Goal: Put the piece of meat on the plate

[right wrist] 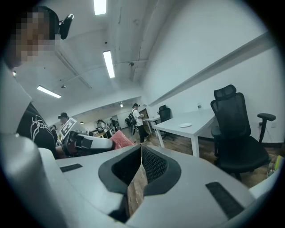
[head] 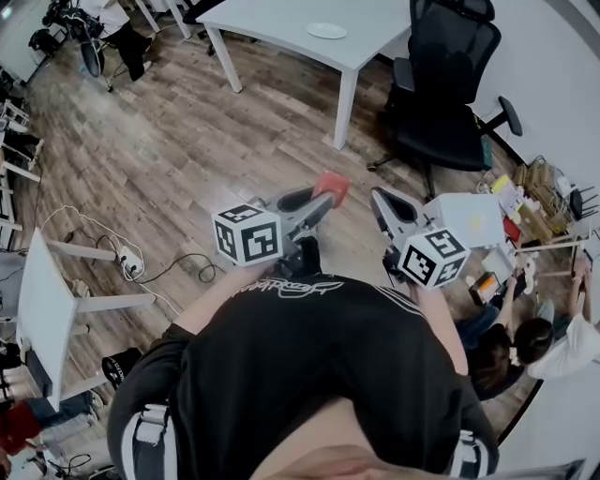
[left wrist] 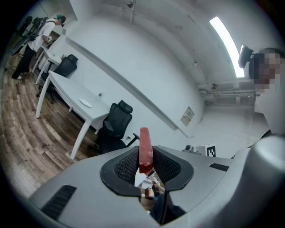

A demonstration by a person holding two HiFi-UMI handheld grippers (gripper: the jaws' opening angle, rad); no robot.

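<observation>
Sticking out past the tips of the left claw (left wrist: 147, 165), the red meat (left wrist: 144, 142) sits clamped between the two pads, up in the air over the wood floor (head: 187, 141). The plate (head: 326, 30) lies on a white tabletop (head: 272, 28) across the room, well apart from both claws, with a black chair (head: 450, 103) beside it. Other desks and people stand farther back. The left claw is partly closed, gripping the meat. The right claw (right wrist: 141, 153), just beside the left one, has its jaws drawn together at the tips with nothing between them.
</observation>
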